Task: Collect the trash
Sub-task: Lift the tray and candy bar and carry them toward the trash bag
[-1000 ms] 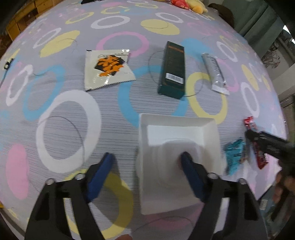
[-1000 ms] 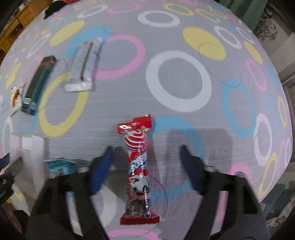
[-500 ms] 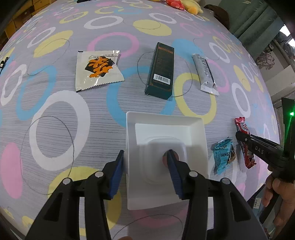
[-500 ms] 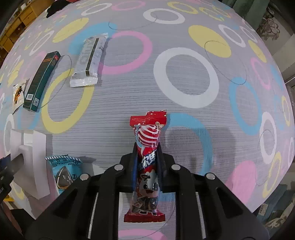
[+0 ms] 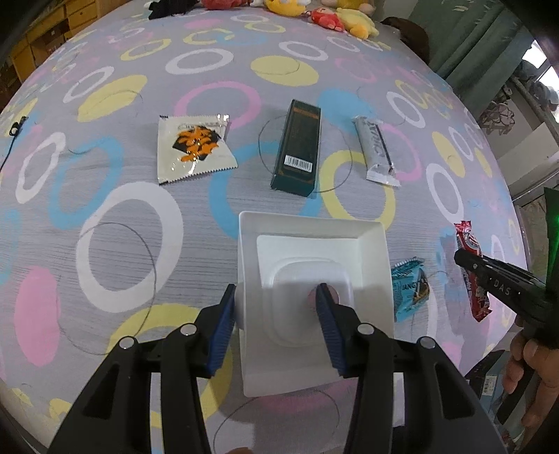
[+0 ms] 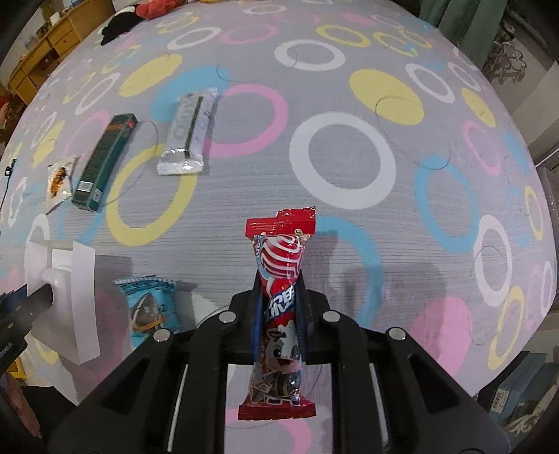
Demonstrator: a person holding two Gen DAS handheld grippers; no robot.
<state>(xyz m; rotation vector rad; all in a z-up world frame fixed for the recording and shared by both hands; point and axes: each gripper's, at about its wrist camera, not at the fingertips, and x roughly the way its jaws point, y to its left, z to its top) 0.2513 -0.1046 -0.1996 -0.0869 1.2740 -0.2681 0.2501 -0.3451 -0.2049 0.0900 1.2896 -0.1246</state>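
My left gripper [image 5: 276, 297] is shut on the left wall of a white square tray [image 5: 370, 244], one finger outside it and one inside. My right gripper [image 6: 279, 283] is shut on a red candy wrapper [image 6: 279, 258], which stands up out of the jaws above the cloth; it also shows in the left wrist view [image 5: 470, 258]. A blue snack packet [image 5: 408, 290] lies just right of the tray, also seen in the right wrist view [image 6: 148, 310]. A silver wrapper [image 5: 375, 150], a dark green box [image 5: 297, 150] and a white sachet with orange print [image 5: 192, 146] lie farther back.
The table [image 5: 104, 209] wears a grey cloth with coloured rings. Plush toys [image 5: 314, 14] sit at its far edge. A green curtain [image 5: 471, 35] hangs at the back right. The table's right edge drops off close to the red wrapper.
My left gripper has closed onto the tray's left wall. My right gripper has closed on the red candy wrapper and lifted its far end off the cloth.
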